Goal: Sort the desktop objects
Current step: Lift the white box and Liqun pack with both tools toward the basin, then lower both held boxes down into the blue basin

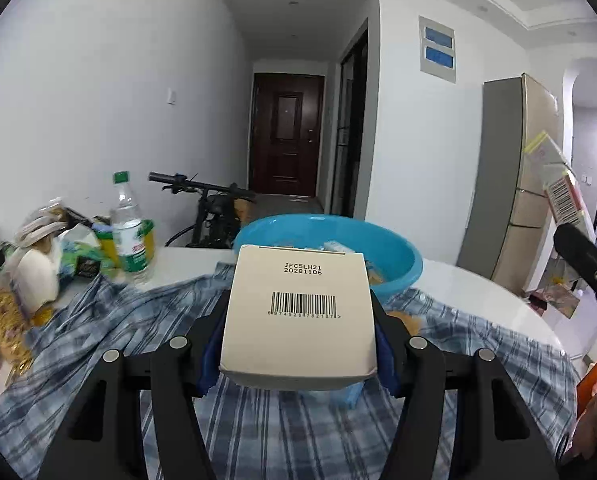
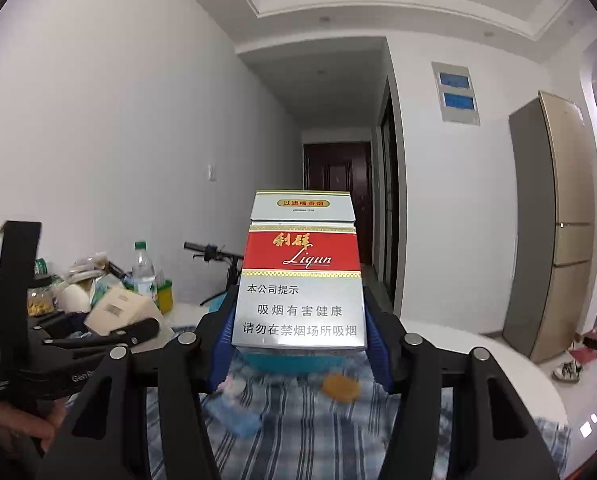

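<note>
1. Clamping a cream cardboard box with a black barcode (image 1: 298, 312), the left gripper (image 1: 298, 344) presses its blue pads (image 1: 212, 356) against the box's two sides and holds it clear of the cloth, just on the near side of the blue plastic basin (image 1: 402, 256).
2. The right gripper (image 2: 300, 336) is closed on a red, white and silver cigarette pack printed "Liqun" (image 2: 302, 276), upright between its blue pads (image 2: 378, 344), above the near rim of the basin (image 2: 294, 362).
3. From the left wrist view, that same pack (image 1: 564, 196) shows high to the right of the basin, with the black arm of the right gripper below it.
4. The basin stands on a blue and white plaid cloth (image 1: 278, 432) spread over a white table (image 1: 478, 292), and some small items lie inside it, too hidden to name.
5. On the cloth on the near side of the basin lie a round orange piece (image 2: 340, 388) and a pale blue flat packet (image 2: 234, 416).
6. Left of the basin stands a clear plastic bottle with a green cap (image 1: 128, 232) among a blurred clutter of jars and packets.
7. Behind the basin, past the table's far edge, a black bicycle (image 1: 214, 204) leans by the wall.
8. A hand (image 2: 22, 420) grips the left tool's handle at the lower left of the right wrist view.
</note>
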{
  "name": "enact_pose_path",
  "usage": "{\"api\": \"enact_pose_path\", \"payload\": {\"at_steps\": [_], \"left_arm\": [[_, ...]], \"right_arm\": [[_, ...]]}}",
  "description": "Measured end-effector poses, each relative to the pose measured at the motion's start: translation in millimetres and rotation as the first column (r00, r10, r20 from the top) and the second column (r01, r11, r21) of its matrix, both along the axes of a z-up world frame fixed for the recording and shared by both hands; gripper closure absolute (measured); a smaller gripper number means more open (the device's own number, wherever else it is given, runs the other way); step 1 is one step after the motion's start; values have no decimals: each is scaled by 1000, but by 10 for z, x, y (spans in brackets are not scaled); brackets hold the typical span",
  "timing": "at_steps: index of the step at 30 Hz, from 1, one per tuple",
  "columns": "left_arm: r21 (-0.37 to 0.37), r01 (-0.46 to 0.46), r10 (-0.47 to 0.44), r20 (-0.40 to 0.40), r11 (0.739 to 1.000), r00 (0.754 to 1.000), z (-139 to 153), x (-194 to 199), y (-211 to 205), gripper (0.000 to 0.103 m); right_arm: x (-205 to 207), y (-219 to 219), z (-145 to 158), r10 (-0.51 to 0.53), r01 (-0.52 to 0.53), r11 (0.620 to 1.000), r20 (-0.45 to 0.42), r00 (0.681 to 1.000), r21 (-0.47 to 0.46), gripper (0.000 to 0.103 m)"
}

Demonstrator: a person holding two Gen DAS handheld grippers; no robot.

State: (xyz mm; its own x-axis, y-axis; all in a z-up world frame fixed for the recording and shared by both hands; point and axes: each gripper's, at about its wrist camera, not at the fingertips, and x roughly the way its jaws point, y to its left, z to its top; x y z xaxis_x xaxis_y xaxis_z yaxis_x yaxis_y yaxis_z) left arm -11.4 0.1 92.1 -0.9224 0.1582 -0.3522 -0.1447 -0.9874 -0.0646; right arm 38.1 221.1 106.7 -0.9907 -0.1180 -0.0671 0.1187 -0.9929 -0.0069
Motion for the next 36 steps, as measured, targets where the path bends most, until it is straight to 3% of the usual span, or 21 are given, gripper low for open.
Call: {"api": "enact_pose_path", "payload": {"at_steps": [6,11,15,20,24,28,36], "left_arm": [[-57,-19,13,-95,998,995,263,-361,101,40],[-71,-3,-6,-125,997,992,468,-739,197,40],[-85,-5,-8,-155,996,988,579,-1063,278,39],[-55,-5,-2,-119,998,993,676,-1578,317,39],[-52,-17,9,-147,999,989,723,-1938,368,39],[19,1,1,-139,1000,990,746,-2237,324,39],[20,7,-3,-180,1000,984,795,-2664,306,39]], "right_arm": [[-373,-29,133,-6,7,1000,-19,1000,23,49],[-784,-28,227,-62,62,997,2,998,43,49],[-1136,7,271,-49,49,998,19,999,27,49],[-1609,55,341,-36,36,999,50,998,2,49],[-1957,113,386,-32,33,999,66,997,-21,49],[-2266,116,417,-29,30,999,73,997,-16,49],[-2601,45,535,-29,29,1000,4,1000,2,49]]}}
